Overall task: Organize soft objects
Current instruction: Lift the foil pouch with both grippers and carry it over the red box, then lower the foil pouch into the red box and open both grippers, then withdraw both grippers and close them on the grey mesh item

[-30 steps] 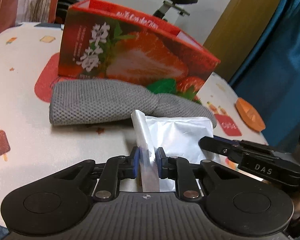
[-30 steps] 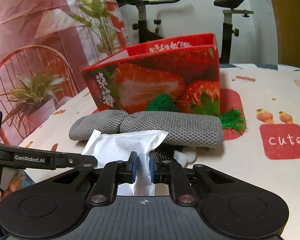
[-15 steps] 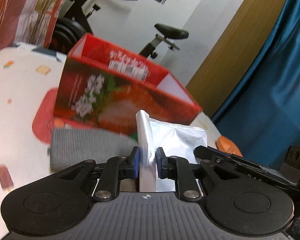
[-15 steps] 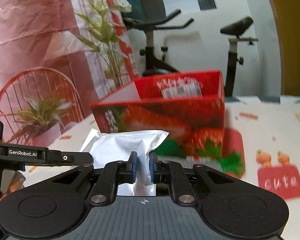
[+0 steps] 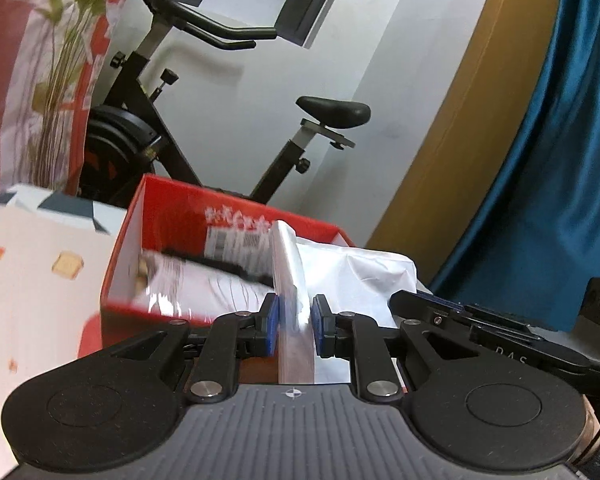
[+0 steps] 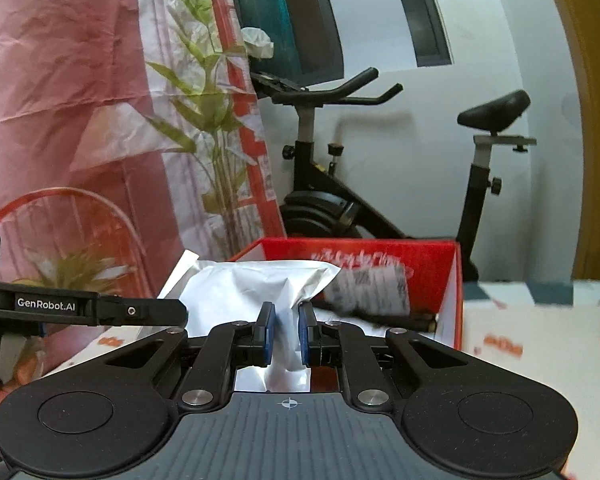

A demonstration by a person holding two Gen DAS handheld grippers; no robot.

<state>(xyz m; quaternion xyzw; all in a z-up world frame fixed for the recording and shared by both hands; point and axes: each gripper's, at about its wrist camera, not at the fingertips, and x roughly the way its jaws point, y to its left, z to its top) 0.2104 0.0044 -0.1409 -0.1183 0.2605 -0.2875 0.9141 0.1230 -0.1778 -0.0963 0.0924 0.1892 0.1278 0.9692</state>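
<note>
Both tools are on the white pouch [image 5: 352, 272] here, one at each end, carrying it in the air just short of the red box [image 5: 140, 240] and above its near rim. The left tool [image 5: 293, 326] is clamped on a flat sealed edge of the pouch; that strip stands upright between the blue pads [image 5: 271, 322]. The right tool [image 6: 283, 330] is pinched on a crumpled fold at the pouch's other end, and the film bunches between its pads.

This looks light and limp, a puffy, slick bag that creases wherever it is squeezed. The sealed seam is the better hold, I'd say: flat, stiffer, less likely to slide. The bunched fold could creep out under a pull.

Both tools sit roughly level and point toward the box, side by side, with the pouch spanning them. Inside the box something already lies, blurred, with dark and pale parts; I can't tell what. The box stands on the patterned tabletop [image 5: 32, 280].
</note>
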